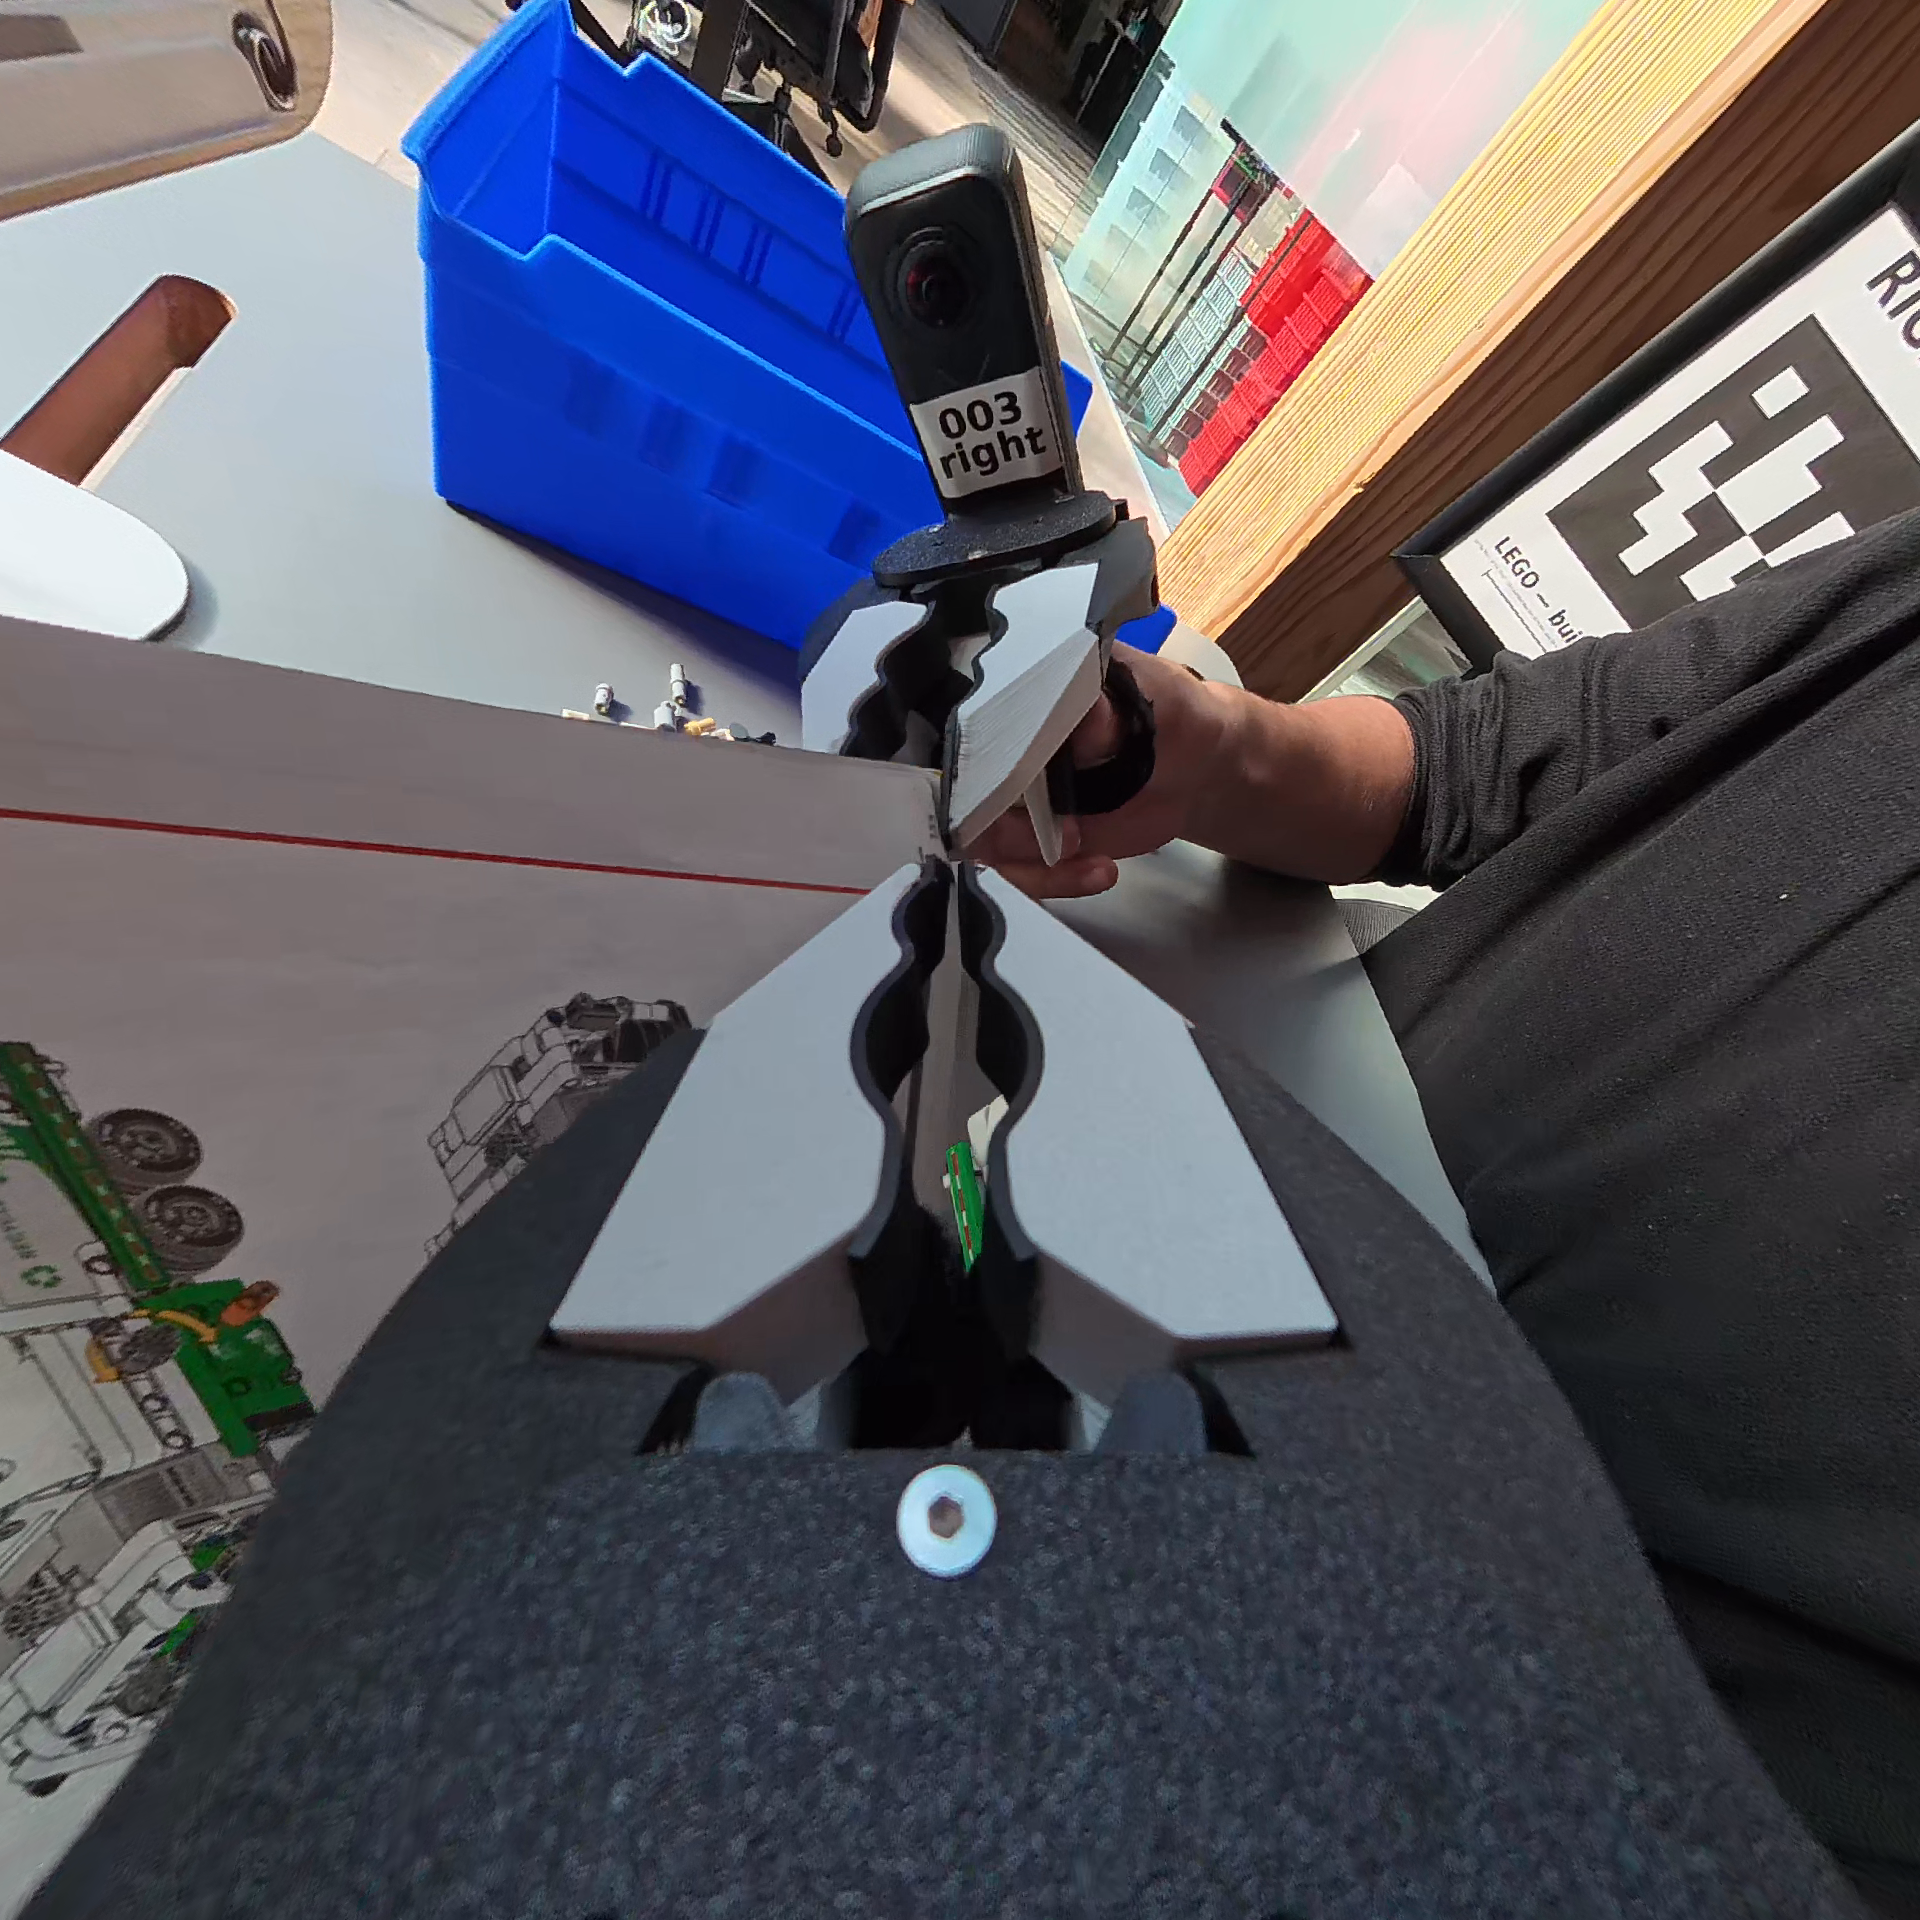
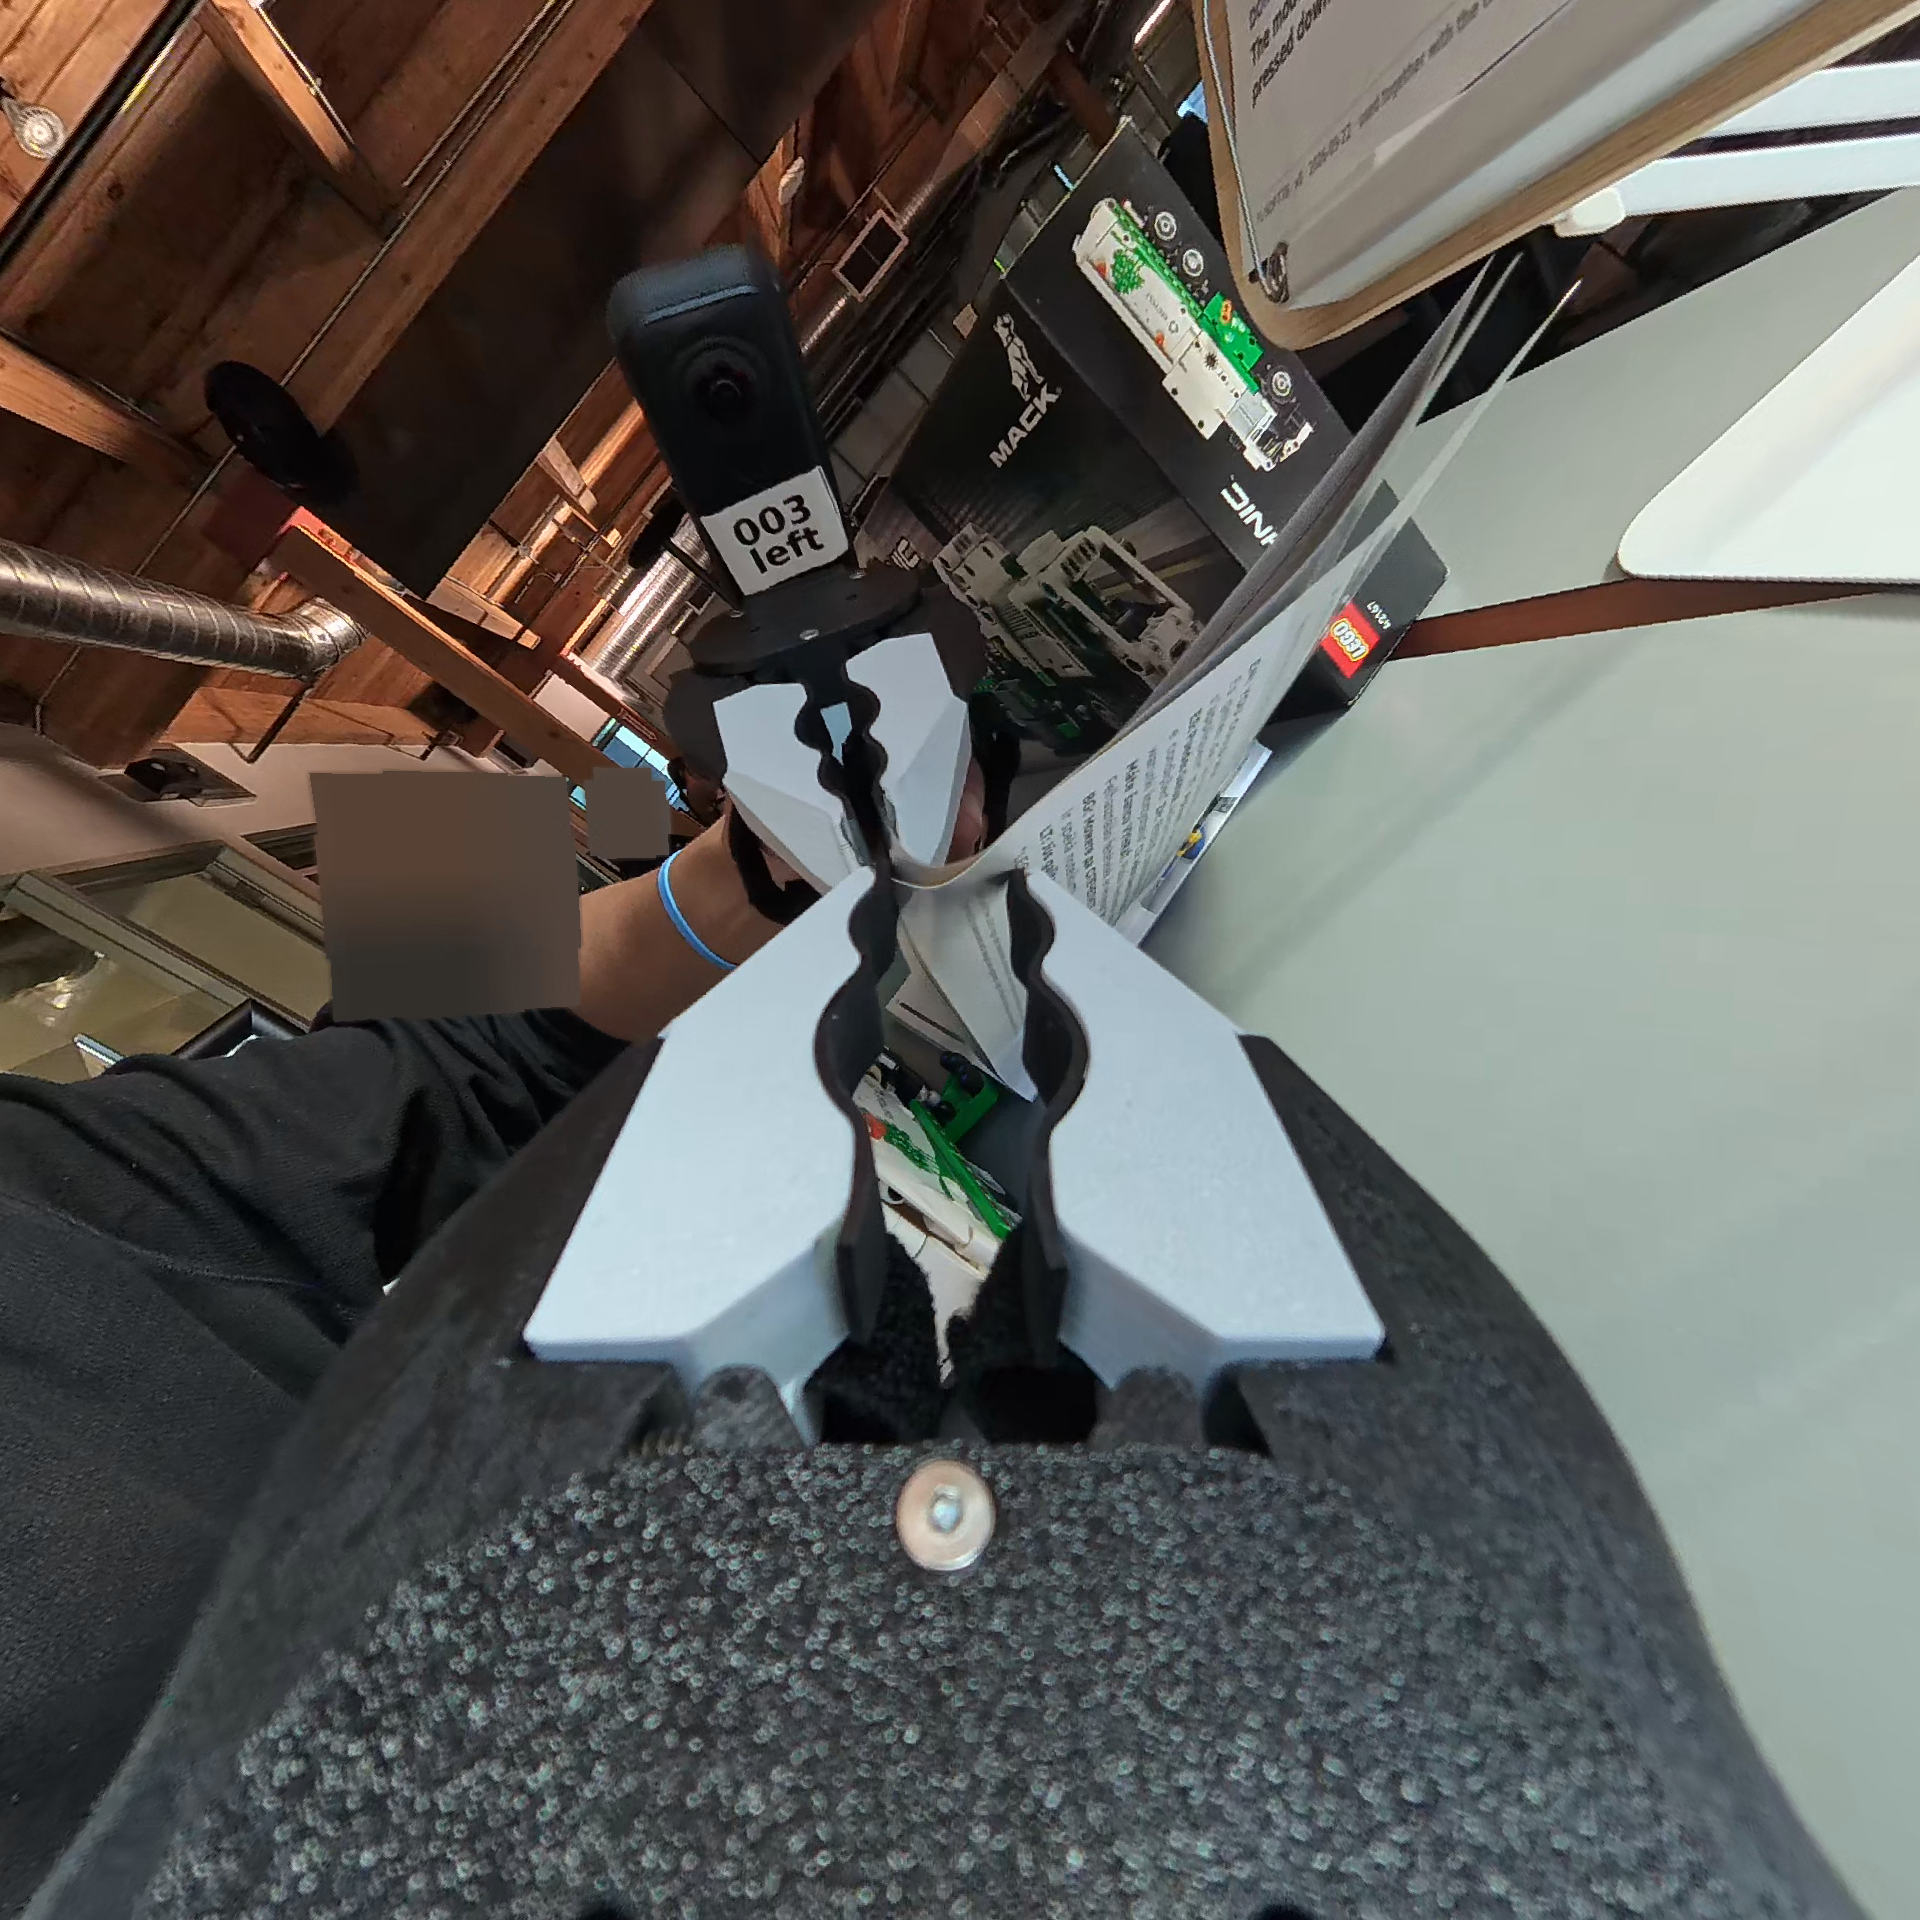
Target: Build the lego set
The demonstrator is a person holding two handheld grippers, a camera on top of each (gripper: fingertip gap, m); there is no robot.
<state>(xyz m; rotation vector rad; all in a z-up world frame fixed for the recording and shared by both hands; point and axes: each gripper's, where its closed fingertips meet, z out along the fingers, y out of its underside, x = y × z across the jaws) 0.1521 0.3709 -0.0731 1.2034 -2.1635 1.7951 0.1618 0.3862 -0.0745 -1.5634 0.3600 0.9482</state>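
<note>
Holding the instruction booklet [image 1: 436, 935] off the grey table [image 1: 312, 520], both grippers meet nose to nose at one corner of its pages. Far left in the left wrist view, the printed page shows a green and white truck. The left gripper [image 1: 951, 883] has its jaws closed to a thin slit, pinching the page edge. Behind it, loose small lego parts [image 1: 665, 712] lie on the table, near a stack of blue bins [image 1: 644, 343]; their contents are hidden. The right gripper [image 2: 951, 894] has its jaws part open, a folded sheet lying between them; whether it bears on the paper cannot be told. Further right stands the black lego box [image 2: 1132, 436], seemingly closed.

Judgement: the booklet is light, limp and easily creased or torn; grip near the spine or the page margin, gently.
</note>
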